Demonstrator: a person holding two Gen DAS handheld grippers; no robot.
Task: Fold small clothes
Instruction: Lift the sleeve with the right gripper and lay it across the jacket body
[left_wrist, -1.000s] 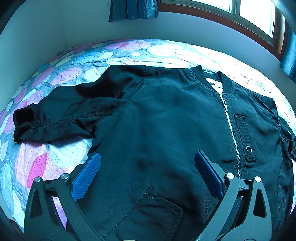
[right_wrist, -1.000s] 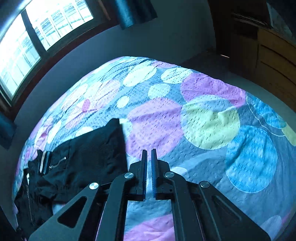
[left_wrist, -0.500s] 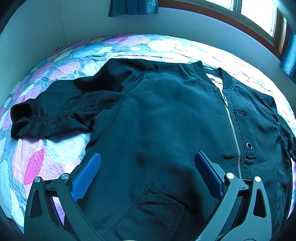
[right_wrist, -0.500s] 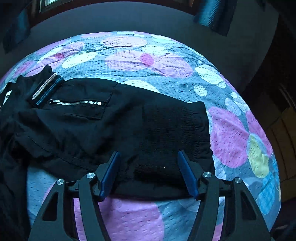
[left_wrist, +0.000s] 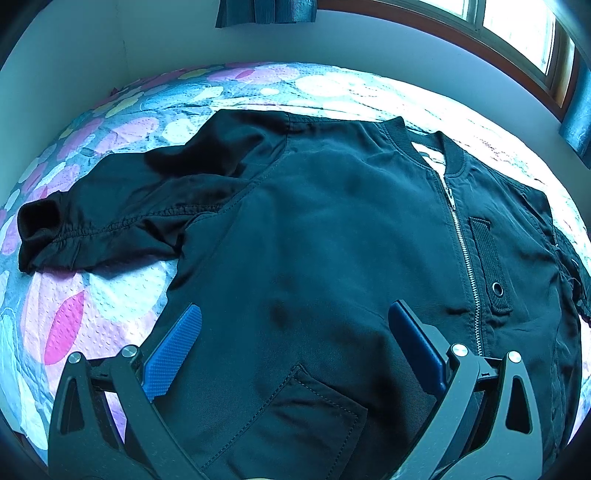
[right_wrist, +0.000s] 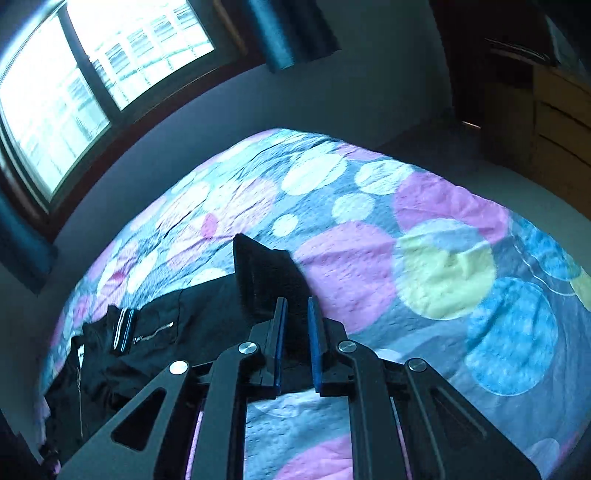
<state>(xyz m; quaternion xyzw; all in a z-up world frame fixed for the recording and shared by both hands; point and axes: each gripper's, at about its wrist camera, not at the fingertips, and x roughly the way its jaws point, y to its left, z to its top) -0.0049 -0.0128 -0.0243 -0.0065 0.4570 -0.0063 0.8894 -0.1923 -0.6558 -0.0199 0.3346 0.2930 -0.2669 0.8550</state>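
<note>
While the right hand-held gripper (right_wrist: 294, 328) stands with its blue pads drawn close together, a fold of ribbed black cuff (right_wrist: 266, 273) is pinched between them, and the cuff's free end rises above the bedspread rather than lying on it. This grip appears chosen to carry the sleeve end by its thickest, least slippery part. The sleeve (right_wrist: 173, 325) trails from the pads down and to the left, its zip pocket lying on the bed, so only the cuff end is raised.

The left hand-held gripper (left_wrist: 295, 332) is wide open and holds nothing. Its two pads straddle the lower front panel of the jacket (left_wrist: 332, 229) and hover over it; whether they touch the cloth cannot be told. Its position over the body suggests it is set to steady or pin the garment while the other side is worked.

The jacket lies face up and spread flat on the bed (left_wrist: 110, 295), zip (left_wrist: 461, 251) closed, collar toward the window wall. Its far sleeve (left_wrist: 118, 221) is extended sideways onto the spotted bedspread, not yet brought in.

Judgement: folding is at an early stage, sleeves first. The raised cuff would most sensibly be carried across the jacket front.
</note>
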